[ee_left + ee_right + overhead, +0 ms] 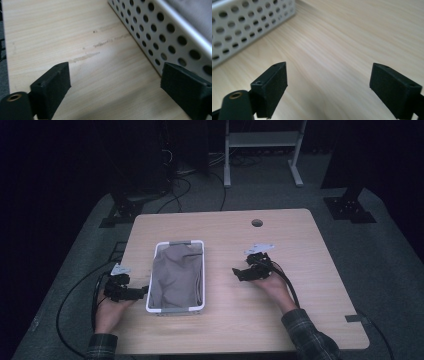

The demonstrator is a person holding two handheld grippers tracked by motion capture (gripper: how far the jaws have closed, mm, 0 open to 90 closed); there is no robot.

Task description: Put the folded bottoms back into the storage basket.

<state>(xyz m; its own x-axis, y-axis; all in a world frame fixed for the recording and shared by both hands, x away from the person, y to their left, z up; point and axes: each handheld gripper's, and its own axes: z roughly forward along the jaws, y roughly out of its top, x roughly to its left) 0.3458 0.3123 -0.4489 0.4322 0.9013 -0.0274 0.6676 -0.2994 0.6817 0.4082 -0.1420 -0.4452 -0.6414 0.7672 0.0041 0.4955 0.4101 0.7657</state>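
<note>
White perforated metal forms the basket (pixel 176 309), which sits on the table (pixel 300 250) left of centre, its long sides running from 12 to 6 o'clock in the high view. A grey cloth (pixel 176 277) lies folded inside, filling most of it and reaching close to the rim.

At the basket's 8 o'clock, just beside its near left corner, the left gripper (pixel 141 291) rests low over the wood, held in the person's left hand (pixel 111 310). Its jaws stand wide apart with nothing between them. In the left gripper view the basket's holed wall (pixel 160 37) runs along at 2 o'clock, just beside the right-hand jaw, with a strip of cloth (pixel 195 12) showing over the rim; faint scuff marks (pixel 100 45) streak the tabletop ahead.

At the basket's 3 o'clock, apart from it, the right gripper (pixel 239 272) points toward the basket, held by the right hand (pixel 270 287). Its jaws are likewise spread wide and empty. In the right gripper view the basket's wall (pixel 249 27) lies at 10 o'clock, beyond bare wood.

A round hole (pixel 257 223) pierces the tabletop at 1 o'clock from the basket, near the far edge.
</note>
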